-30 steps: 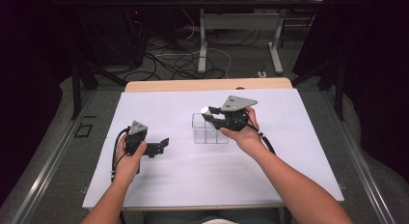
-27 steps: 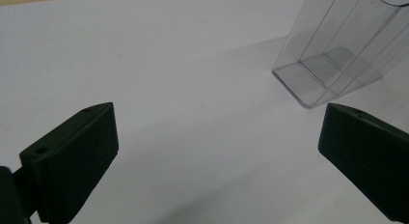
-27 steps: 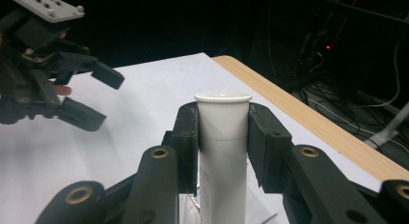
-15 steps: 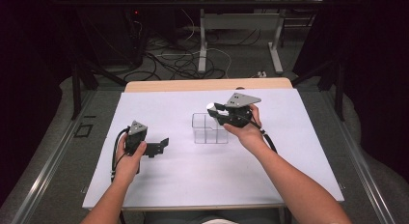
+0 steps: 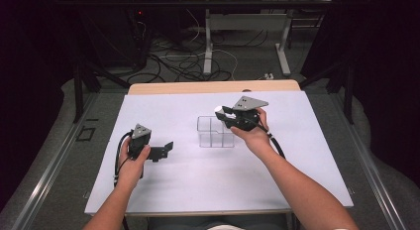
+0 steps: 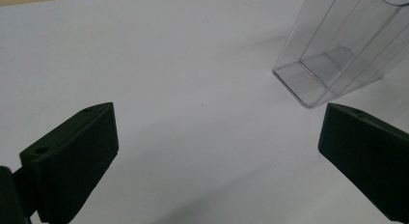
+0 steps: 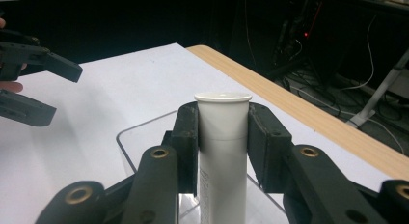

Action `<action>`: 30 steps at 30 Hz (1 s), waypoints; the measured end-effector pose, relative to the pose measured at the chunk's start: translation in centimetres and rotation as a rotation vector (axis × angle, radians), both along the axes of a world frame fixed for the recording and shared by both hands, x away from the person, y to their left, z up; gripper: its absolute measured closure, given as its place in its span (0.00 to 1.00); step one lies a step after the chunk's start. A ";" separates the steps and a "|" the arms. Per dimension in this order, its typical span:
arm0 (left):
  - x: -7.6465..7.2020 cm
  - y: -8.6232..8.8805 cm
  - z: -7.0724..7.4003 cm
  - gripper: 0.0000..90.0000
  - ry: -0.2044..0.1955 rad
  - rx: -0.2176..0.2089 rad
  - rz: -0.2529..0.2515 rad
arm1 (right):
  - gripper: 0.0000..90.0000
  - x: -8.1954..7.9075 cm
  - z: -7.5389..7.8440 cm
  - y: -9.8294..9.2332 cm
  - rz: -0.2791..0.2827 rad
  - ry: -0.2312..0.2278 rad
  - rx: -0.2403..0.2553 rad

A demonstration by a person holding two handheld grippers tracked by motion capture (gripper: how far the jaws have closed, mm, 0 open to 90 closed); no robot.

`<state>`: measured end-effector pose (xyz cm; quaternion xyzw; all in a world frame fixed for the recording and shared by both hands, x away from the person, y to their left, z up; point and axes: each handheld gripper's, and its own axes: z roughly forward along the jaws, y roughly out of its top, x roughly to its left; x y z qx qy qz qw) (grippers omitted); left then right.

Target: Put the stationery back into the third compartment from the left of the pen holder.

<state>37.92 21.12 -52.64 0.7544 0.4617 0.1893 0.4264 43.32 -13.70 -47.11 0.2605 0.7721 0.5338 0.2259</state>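
A white tube with a flat cap point(image 7: 223, 137) stands upright between my right gripper's point(image 7: 223, 151) pads, which press on both its sides. In the high view the right gripper point(image 5: 224, 113) holds the white tube point(image 5: 219, 110) just above the right end of a clear plastic box with compartments point(image 5: 210, 133). The box's rim point(image 7: 140, 130) lies right under the tube in the right gripper view. My left gripper point(image 5: 167, 149) rests at the table's left, jaws wide apart with nothing between them. The clear box point(image 6: 337, 55) stands beyond its right jaw in the left gripper view.
The white table top point(image 5: 198, 180) has a wooden strip point(image 5: 213, 87) along its far edge. Beyond it stand desk legs and loose cables point(image 5: 198, 61) on the floor. Dark curtains flank both sides.
My right gripper has shifted slightly right and up with the tube, staying over the clear box. The left hand has stayed where it was.
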 end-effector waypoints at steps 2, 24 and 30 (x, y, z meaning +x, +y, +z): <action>0.0 0.0 0.0 0.00 0.000 0.000 0.000 | 0.74 0.1 -0.3 -0.2 -0.003 0.012 0.009; 0.0 -0.1 0.0 0.00 0.000 0.002 0.002 | 0.74 -0.1 -3.1 -0.6 -0.007 0.066 -0.010; 0.0 -0.2 0.0 0.00 0.003 -0.002 0.002 | 0.74 -0.1 -3.2 -0.7 -0.002 0.091 -0.018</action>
